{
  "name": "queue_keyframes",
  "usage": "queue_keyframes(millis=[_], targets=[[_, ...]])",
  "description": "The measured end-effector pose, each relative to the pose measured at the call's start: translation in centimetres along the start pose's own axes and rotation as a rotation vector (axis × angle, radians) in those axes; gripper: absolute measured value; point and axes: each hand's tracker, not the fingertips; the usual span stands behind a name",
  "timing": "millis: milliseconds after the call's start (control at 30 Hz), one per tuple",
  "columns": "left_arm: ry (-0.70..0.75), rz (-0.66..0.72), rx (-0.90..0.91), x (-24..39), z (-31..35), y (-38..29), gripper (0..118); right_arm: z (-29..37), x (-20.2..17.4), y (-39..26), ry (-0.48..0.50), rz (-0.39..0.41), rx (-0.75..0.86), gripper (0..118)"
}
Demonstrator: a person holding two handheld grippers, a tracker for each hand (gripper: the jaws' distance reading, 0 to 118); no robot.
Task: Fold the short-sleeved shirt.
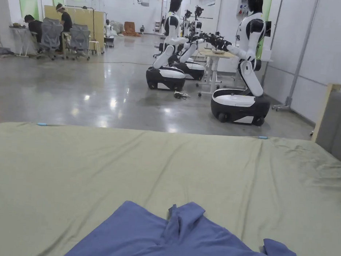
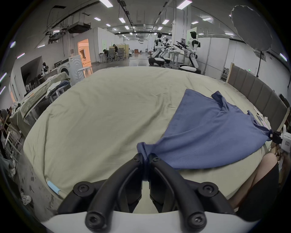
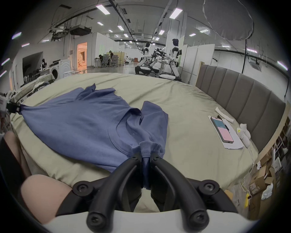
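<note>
Shirt [image 2: 204, 132] on bed [image 2: 102, 118] — pinched by left gripper [image 2: 145, 157], right gripper [image 3: 145, 156].

One blue shirt [image 1: 191, 241] lies on one bed [image 1: 90, 165] with a green sheet, and two grippers have hold of it: the left gripper [image 2: 145, 157] and the right gripper [image 3: 145, 155], each with its two jaws closed on a bunch of cloth. Beside the one padded headboard [image 3: 245, 100] there is one phone [image 3: 222, 129] on one sheet of paper [image 3: 233, 143], plus a few white socks [image 3: 244, 134], how many I cannot tell. Out on the floor stand three white humanoid robots [image 1: 243, 66], perhaps more behind them. Two people [image 1: 49, 23] sit at the far desks, with two grey office chairs [image 1: 64, 38]. One washing machine [image 2: 70, 69] stands off to the left
</note>
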Motion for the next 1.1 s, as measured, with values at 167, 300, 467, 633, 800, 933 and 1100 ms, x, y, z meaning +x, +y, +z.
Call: queue_keyframes(millis=[167, 300, 467, 633, 800, 933, 1100], targets=[[0.001, 0.039, 0.045, 0.0, 3.0, 1.4, 116, -0.2, 0.4, -0.3, -0.040, -0.110, -0.066, 118], [0.018, 0.085, 0.177, -0.7, 6.9, 3.2, 115, 3.3, -0.6, 2.6, -0.023, -0.180, 0.106, 116], [0.017, 0.124, 0.300, 2.7, 14.0, 2.8, 74, 7.1, -5.3, 6.6, 0.067, -0.158, 0.214, 93], [0.015, 0.148, 0.242, 3.4, 13.1, -0.3, 0, 8.6, -10.8, 9.0, 0.133, -0.103, 0.300, 1], [0.050, 0.146, 0.093, 2.6, 7.8, -1.5, 0, 8.3, -14.5, 10.3, 0.249, -0.050, 0.282, 1], [0.055, 0.169, 0.003, 1.4, 3.0, -0.5, 110, 7.7, -15.9, 10.5, 0.278, -0.018, 0.259, 1], [0.039, 0.228, -0.022, 0.3, -1.1, 0.7, 99, 7.3, -16.0, 10.3, 0.277, -0.035, 0.226, 1]])
